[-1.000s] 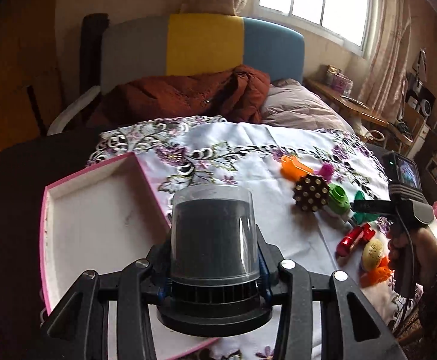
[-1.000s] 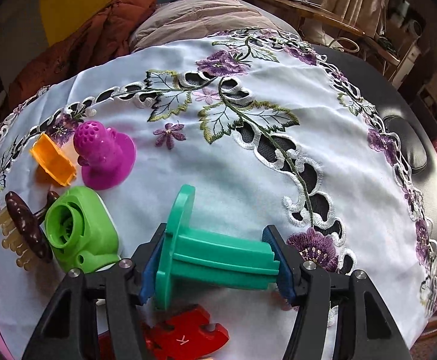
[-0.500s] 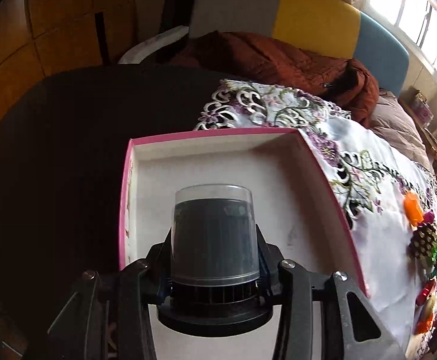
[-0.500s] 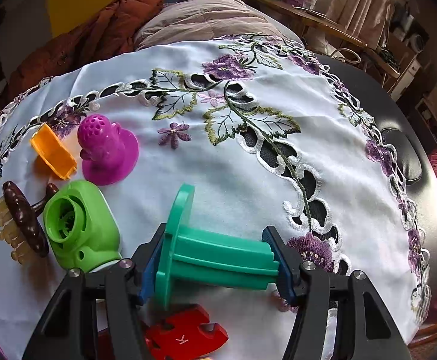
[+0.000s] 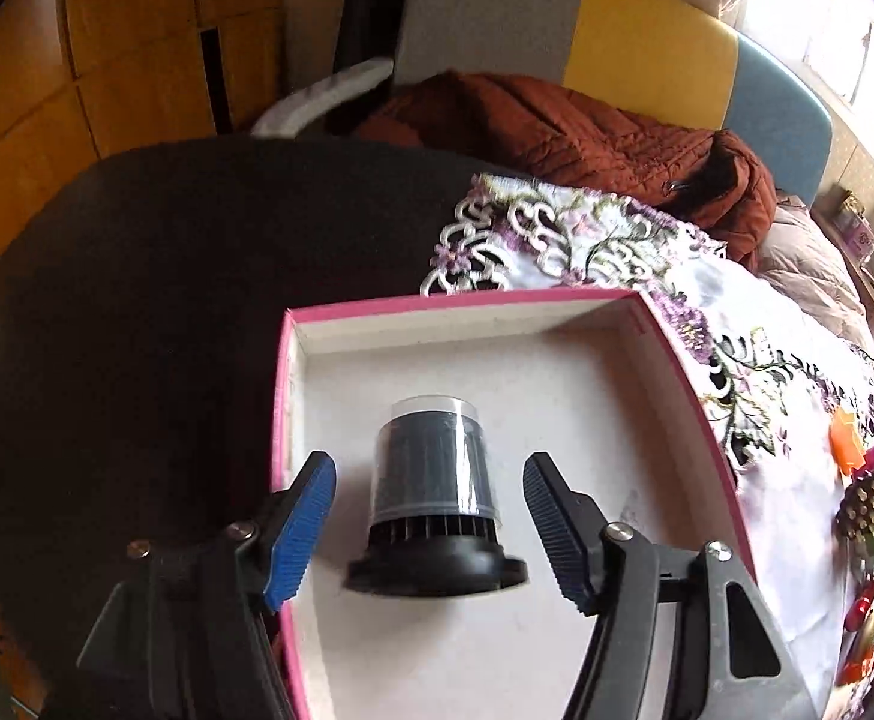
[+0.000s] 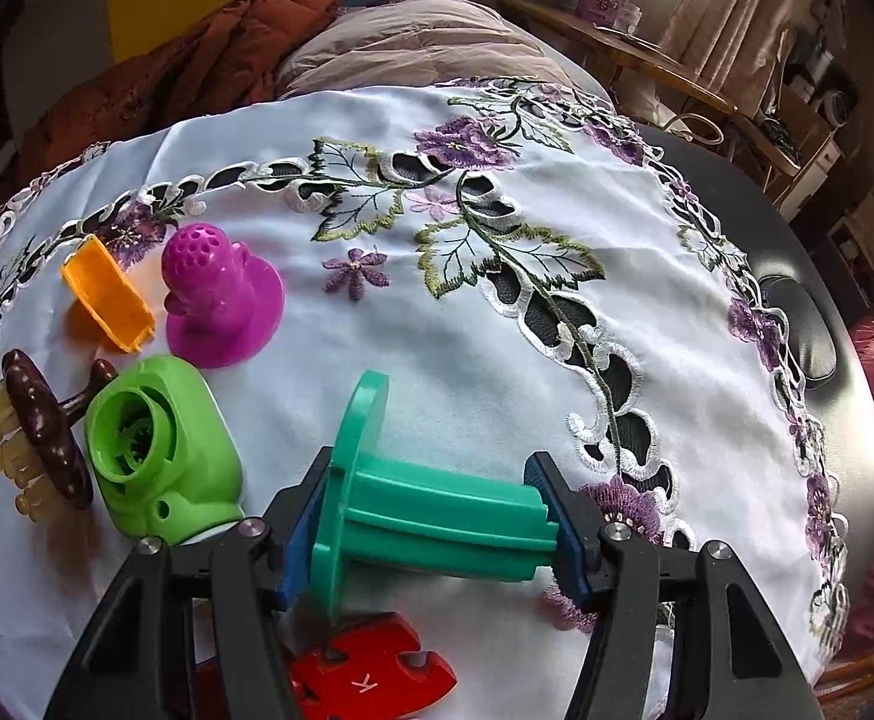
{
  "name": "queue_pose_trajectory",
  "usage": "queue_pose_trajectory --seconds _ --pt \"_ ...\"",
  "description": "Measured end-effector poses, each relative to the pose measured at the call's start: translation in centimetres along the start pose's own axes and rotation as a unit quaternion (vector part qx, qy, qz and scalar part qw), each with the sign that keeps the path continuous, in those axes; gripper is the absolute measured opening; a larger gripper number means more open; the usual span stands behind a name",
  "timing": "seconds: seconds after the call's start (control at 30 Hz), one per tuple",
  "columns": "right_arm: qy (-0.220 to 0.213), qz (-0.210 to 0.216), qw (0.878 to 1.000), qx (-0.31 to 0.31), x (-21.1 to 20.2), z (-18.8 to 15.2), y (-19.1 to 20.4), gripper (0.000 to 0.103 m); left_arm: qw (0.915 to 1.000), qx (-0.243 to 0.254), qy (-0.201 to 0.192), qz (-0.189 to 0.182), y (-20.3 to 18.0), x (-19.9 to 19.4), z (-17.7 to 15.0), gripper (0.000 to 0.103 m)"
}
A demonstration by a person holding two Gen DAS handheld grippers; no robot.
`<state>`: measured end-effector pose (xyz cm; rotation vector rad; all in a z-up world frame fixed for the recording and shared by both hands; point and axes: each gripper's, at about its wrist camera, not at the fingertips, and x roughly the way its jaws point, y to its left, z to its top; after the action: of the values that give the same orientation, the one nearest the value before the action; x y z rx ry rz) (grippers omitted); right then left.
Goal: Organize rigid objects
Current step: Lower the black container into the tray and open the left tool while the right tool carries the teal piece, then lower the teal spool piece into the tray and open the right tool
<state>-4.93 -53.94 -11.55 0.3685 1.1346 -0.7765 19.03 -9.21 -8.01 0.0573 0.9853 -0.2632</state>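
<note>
Blue-padded jaws of the left gripper (image 5: 429,531) are spreading apart, and the black cylinder with the clear cap (image 5: 434,501) stands between them, free of both pads, upright on its wide black base on the white floor of the pink-rimmed tray (image 5: 466,300). The cylinder sits in the near left part of the tray, close to the left wall. The tray rests on the dark bench (image 5: 155,312), its far right corner over the edge of the embroidered white cloth (image 5: 754,420). Beyond the bench lie a rust-brown quilted jacket (image 5: 568,138) and a grey, yellow and blue headboard (image 5: 616,54).

In the right wrist view, the right gripper (image 6: 431,531) pinches the teal flanged spool (image 6: 431,519) end to end: the left pad presses the round flange, the right pad the stepped end. The spool lies sideways over the cloth. Just below it, at the near edge, is a red puzzle-shaped piece (image 6: 377,675) marked with a letter. To the left of the spool lies a lime green housing (image 6: 161,456), its round opening turned towards the camera, and left of that a dark brown knobbed brush with pale pegs (image 6: 41,438). Farther off are a magenta perforated knob on a round base (image 6: 224,306) and, just beside it on the left, an orange open mould (image 6: 107,300). Farther still the cloth runs to a pale quilt (image 6: 425,48).
</note>
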Motion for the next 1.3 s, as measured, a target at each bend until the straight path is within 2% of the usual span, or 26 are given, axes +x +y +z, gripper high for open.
queue_pose_trajectory --seconds 0.2,0.37,0.47,0.67,0.83,0.93,1.03,1.17,1.3 --pt "-0.005 -0.006 1.0 -0.005 -0.2 0.0 0.2 0.062 0.9976 0.014 -0.067 0.012 -1.1 -7.1 -2.5 0.066" --pt "-0.01 -0.007 1.0 -0.001 -0.4 0.0 0.1 0.062 0.9953 0.008 -0.096 0.004 -1.4 -11.3 -5.2 0.066" --pt "-0.018 -0.008 1.0 0.002 -0.7 0.1 0.1 0.062 0.9938 0.018 -0.109 0.013 -1.8 -12.7 -6.2 0.066" --pt "-0.074 -0.003 0.997 0.023 -3.1 0.4 -0.4 0.061 0.9915 0.02 -0.122 0.041 -1.1 -14.9 -7.7 0.066" --pt "-0.124 0.033 0.992 0.018 -5.9 0.4 0.7 0.061 0.9901 0.005 -0.125 0.063 0.7 -15.8 -8.2 0.066" --pt "-0.143 0.067 0.987 -0.015 -8.2 0.3 3.6 0.061 0.989 0.001 -0.129 0.073 1.6 -16.2 -8.4 0.066" --pt "-0.157 0.116 0.978 -0.066 -10.7 -0.3 8.2 0.061 0.9884 -0.004 -0.13 0.077 2.5 -16.4 -8.5 0.066" --pt "-0.162 0.186 0.958 -0.147 -13.7 -2.0 15.9 0.061 0.9872 -0.008 -0.136 0.083 3.3 -16.9 -8.8 0.066" --pt "-0.162 0.23 0.934 -0.219 -15.9 -3.8 23.2 0.061 0.9865 -0.012 -0.137 0.089 4.2 -17.1 -8.8 0.066"
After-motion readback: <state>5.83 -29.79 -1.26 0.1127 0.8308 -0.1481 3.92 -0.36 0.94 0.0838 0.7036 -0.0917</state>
